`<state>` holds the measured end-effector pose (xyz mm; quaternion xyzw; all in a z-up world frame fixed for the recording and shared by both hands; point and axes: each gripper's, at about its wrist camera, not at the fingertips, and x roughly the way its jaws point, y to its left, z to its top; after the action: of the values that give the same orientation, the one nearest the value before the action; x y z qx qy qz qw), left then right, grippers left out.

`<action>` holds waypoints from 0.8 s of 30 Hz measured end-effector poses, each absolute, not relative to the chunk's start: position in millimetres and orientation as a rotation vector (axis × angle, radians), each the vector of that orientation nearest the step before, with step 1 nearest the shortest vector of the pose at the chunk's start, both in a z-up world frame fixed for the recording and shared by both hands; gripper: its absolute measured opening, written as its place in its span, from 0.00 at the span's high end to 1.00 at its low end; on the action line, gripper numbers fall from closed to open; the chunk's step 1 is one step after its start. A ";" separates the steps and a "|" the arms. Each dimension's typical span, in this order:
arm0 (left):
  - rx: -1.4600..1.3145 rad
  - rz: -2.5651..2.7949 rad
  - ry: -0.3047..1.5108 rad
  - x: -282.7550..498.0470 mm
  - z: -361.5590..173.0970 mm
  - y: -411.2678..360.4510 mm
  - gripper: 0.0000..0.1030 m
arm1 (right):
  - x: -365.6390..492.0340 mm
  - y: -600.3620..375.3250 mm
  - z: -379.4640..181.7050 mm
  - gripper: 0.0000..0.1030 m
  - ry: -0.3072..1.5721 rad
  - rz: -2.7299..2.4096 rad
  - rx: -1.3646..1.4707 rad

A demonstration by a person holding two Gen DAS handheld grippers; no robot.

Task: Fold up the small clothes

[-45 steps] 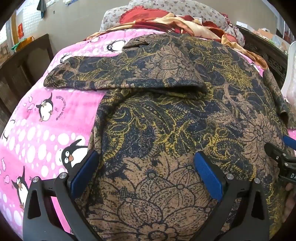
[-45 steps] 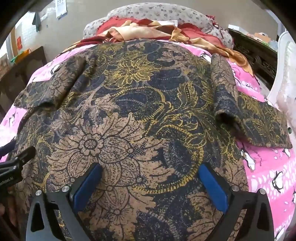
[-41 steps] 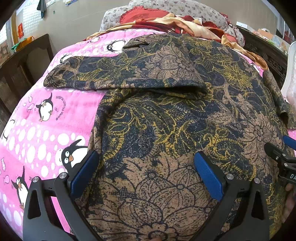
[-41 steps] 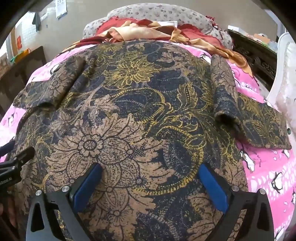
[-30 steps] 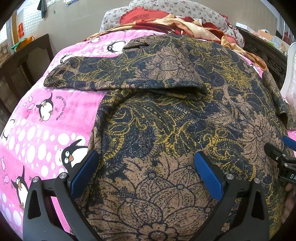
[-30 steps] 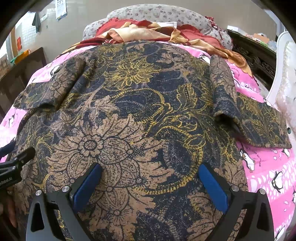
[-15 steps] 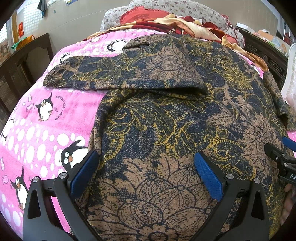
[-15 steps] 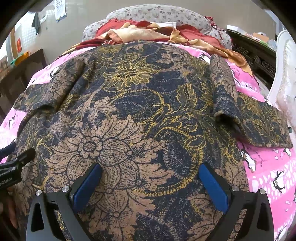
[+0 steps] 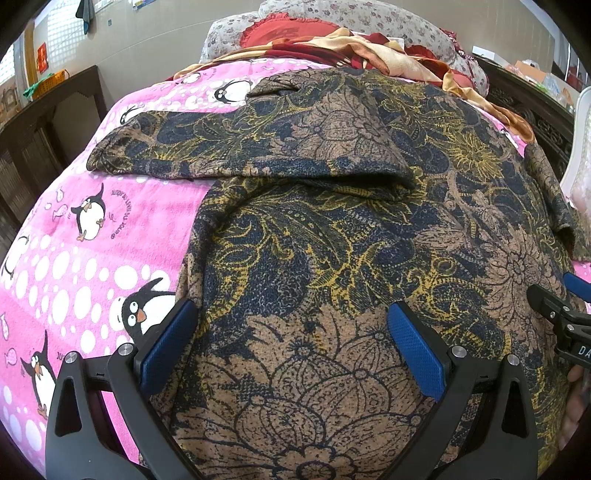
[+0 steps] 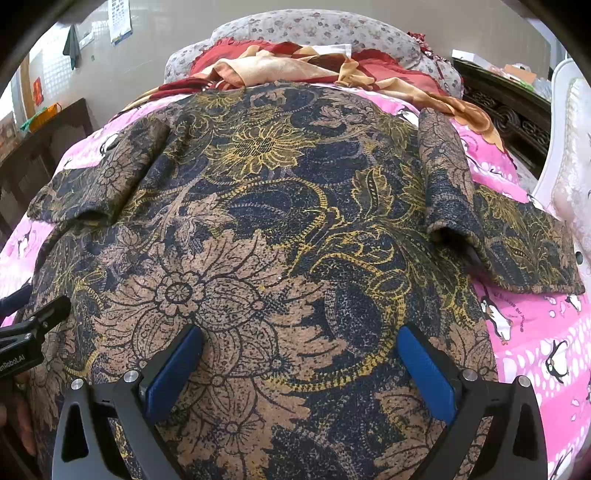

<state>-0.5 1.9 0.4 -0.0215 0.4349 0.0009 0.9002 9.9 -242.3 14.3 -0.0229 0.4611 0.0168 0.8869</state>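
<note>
A brown, navy and yellow floral garment point(image 9: 332, 229) lies spread flat on a pink penguin blanket point(image 9: 85, 258), with one sleeve point(image 9: 207, 147) out to the left. In the right wrist view the garment point(image 10: 280, 229) fills the frame, its other sleeve point(image 10: 517, 236) out to the right. My left gripper point(image 9: 291, 332) is open over the garment's near left hem, its left finger at the cloth's edge. My right gripper point(image 10: 303, 350) is open over the near right hem. Each gripper shows at the other view's edge point(image 9: 557, 317) point(image 10: 29, 328).
Crumpled red and tan cloth point(image 10: 306, 70) and floral pillows point(image 10: 314, 33) lie at the bed's far end. Dark wooden furniture point(image 9: 48, 122) stands at left and a dark carved headboard point(image 10: 517, 110) at right. A white padded chair point(image 10: 569, 162) is close at right.
</note>
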 end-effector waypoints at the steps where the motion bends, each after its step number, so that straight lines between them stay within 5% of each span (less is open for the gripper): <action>1: -0.044 0.002 0.900 -0.5 0.4 1.8 0.00 | 10.4 -242.5 14.1 0.00 0.959 0.035 -0.047; 24: -0.081 -0.035 0.896 -4.5 1.2 2.3 0.00 | 7.6 -242.7 13.9 0.00 0.985 0.023 -0.044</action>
<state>-4.5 2.3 1.2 -0.0391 0.4329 -0.0169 0.9004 7.6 -242.7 13.9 -0.0211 0.4729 0.0108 0.8808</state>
